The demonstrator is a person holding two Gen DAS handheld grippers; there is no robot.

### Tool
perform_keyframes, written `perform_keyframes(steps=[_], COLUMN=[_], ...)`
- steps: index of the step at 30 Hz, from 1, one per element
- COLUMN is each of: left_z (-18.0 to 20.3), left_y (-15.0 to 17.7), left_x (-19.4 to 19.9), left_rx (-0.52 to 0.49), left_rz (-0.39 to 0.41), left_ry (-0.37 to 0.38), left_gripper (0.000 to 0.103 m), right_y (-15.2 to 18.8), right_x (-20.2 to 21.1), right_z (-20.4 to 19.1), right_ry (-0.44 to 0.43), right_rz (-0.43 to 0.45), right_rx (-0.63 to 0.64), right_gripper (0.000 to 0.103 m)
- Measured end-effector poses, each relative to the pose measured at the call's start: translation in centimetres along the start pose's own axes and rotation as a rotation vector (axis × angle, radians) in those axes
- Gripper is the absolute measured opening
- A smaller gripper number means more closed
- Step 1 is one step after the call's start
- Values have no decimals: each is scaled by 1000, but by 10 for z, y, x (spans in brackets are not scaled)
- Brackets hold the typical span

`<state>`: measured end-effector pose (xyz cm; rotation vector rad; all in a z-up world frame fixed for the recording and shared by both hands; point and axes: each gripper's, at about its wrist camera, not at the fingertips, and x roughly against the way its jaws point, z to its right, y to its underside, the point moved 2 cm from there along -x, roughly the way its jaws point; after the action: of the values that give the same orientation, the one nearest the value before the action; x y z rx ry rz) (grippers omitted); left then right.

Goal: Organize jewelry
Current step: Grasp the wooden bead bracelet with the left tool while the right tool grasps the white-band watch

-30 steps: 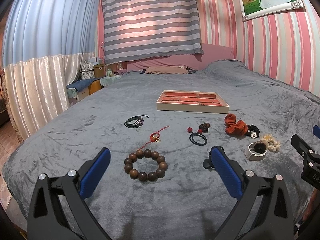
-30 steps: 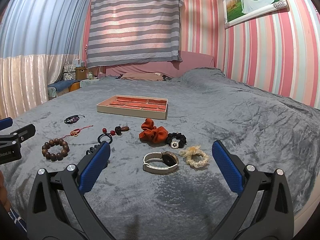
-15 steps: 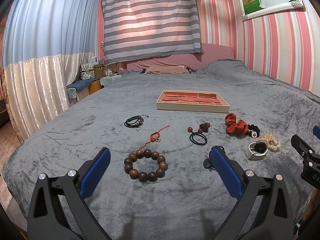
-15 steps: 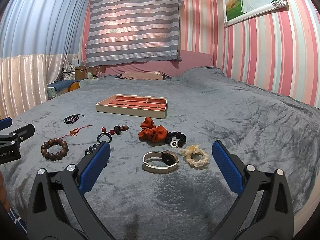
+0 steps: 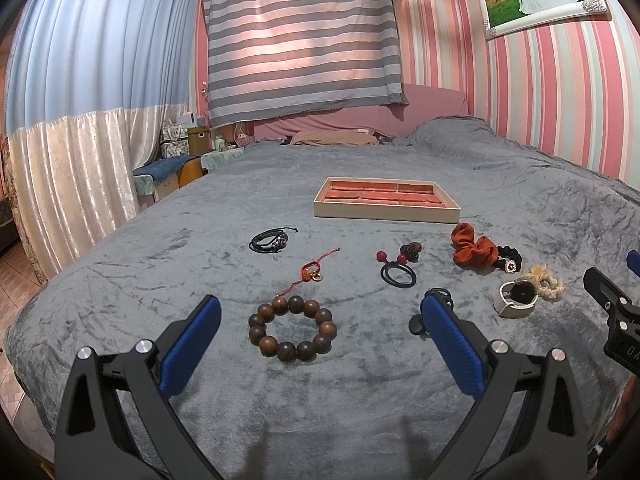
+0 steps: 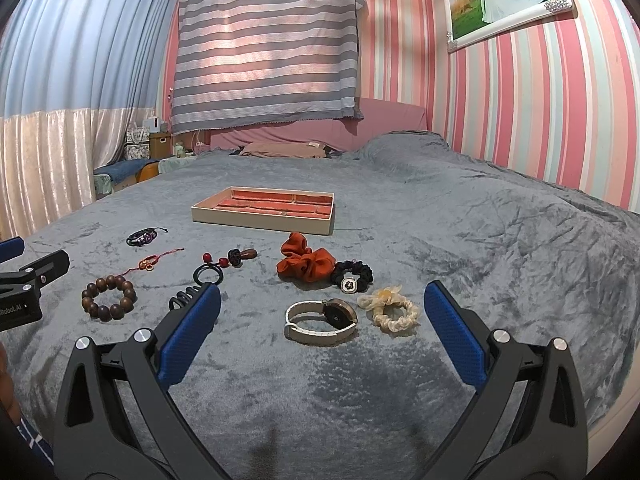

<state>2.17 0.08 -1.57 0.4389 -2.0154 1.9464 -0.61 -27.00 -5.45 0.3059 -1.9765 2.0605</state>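
On the grey blanket lies a wooden bead bracelet (image 5: 292, 330), just ahead of my open left gripper (image 5: 320, 312). Beyond it are a red cord charm (image 5: 312, 274), a black braided bracelet (image 5: 270, 240) and a black hair tie with red beads (image 5: 396, 270). My open right gripper (image 6: 322, 300) hovers over a white-strapped watch (image 6: 320, 320), with a cream scrunchie (image 6: 392, 310), a black scrunchie (image 6: 352, 276) and an orange scrunchie (image 6: 306, 262) close by. The beige tray with the red lining (image 5: 386, 202) sits farther back, with nothing in it.
A black coiled hair tie (image 6: 184, 296) lies by the right gripper's left finger. The bed's left edge drops to a tiled floor (image 5: 12, 276). Curtains (image 5: 80, 120) and a bedside shelf (image 5: 176, 160) stand at the left; a striped wall (image 6: 540, 120) runs along the right.
Nothing has visibly changed apart from a very slight drift of the right wrist view; both grippers stay open over the same items.
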Motion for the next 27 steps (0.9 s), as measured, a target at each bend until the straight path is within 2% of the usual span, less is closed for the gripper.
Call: perform_keyframes(steps=[13, 17, 23, 27], left_z=[-7, -11, -18, -27], left_y=[8, 10, 12, 12], left_x=[-15, -21, -32, -46], left_rx=[-3, -1, -7, 9], left_rz=[-32, -48, -63, -96], left_ry=[-7, -10, -16, -20], left_gripper=[99, 99, 99, 99], right_y=[5, 7, 14, 17], right_x=[-13, -21, -41, -57], right_z=[-5, -4, 2, 11], right_ry=[0, -6, 53, 37], right_rz=[-31, -58, -128, -170], right_rx=[3, -5, -21, -56], right_gripper=[99, 99, 99, 99])
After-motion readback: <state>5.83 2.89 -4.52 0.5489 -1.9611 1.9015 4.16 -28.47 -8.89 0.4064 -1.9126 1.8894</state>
